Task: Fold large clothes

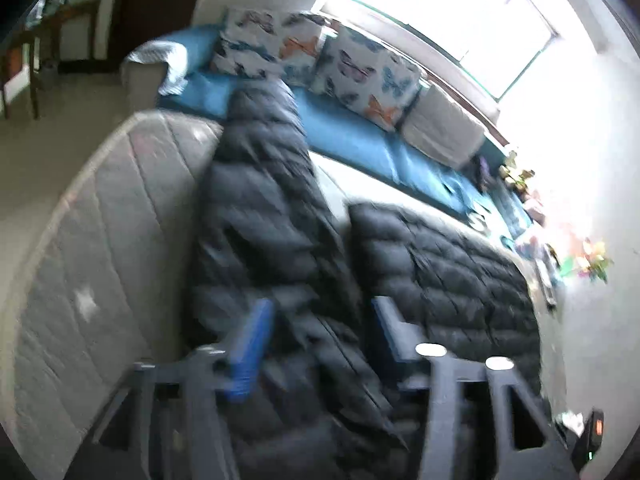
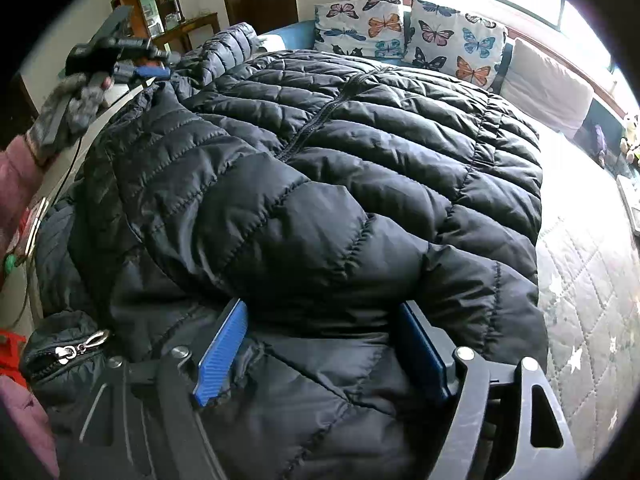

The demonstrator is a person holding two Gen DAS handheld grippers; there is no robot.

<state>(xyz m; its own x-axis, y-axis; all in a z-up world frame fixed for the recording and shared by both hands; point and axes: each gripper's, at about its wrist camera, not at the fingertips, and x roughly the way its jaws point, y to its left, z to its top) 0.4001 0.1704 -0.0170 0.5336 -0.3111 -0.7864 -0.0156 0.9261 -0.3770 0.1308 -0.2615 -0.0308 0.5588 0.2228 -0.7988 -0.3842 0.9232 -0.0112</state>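
Jacket [image 2: 320, 152], big, black and puffy, is lying spread out on the mattress [image 2: 592, 280], and it is covering most of it. Butterfly pillows [image 2: 452, 40] are sitting behind it by the bright window. I am folding this jacket, and I think I am only partway. One sleeve [image 2: 248, 208] is already lying across the front, so that fold is looking done. The other sleeve [image 1: 260, 184] is stretching out long toward the pillows, apart from the body, so I think it is still waiting to be folded in. The body is not folded in half yet either.

My right gripper [image 2: 320, 352] is sitting low over the folded sleeve. Its blue pads [image 2: 220, 352] are standing wide apart, with puffy cloth bulging between them, but they are not squeezing it. My left gripper [image 1: 320, 340] is hanging over the long sleeve. Its jaws are spread wide too, and they are pinching nothing. That view is blurry. A small zipper pull [image 2: 80, 348] is shining near my right side.
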